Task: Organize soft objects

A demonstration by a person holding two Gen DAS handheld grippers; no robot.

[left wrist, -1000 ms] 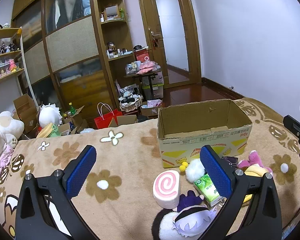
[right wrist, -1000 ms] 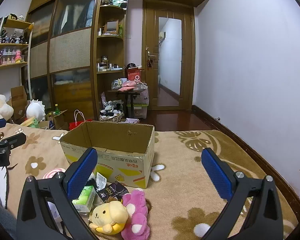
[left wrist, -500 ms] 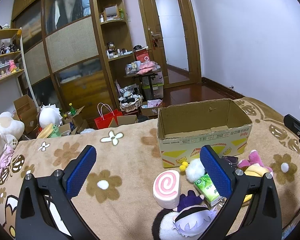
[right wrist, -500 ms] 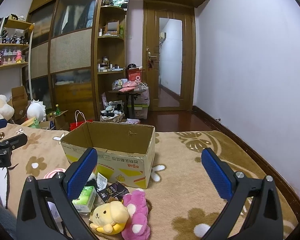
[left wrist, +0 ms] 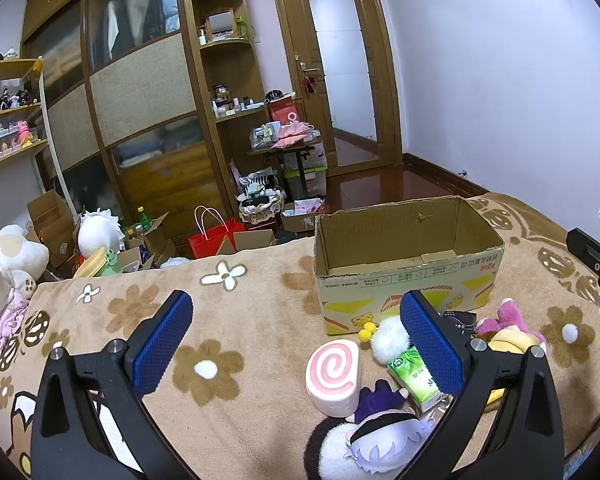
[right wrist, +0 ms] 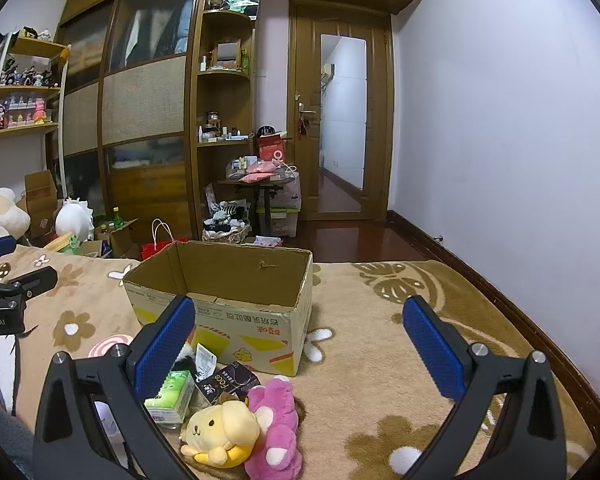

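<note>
Just in front of the cardboard box [right wrist: 236,296] on the bed, we see the yellow plush [right wrist: 220,432] lying below and left of our right hand-held gripper [right wrist: 300,344], spread wide and empty like the left hand-held gripper [left wrist: 296,340], with a pink plush [right wrist: 276,420] pressed against its right side.

The cardboard box [right wrist: 236,300] stands open-topped and unblocked, while plush toys [right wrist: 244,432] (heaped close) crowd its near wall.
</note>
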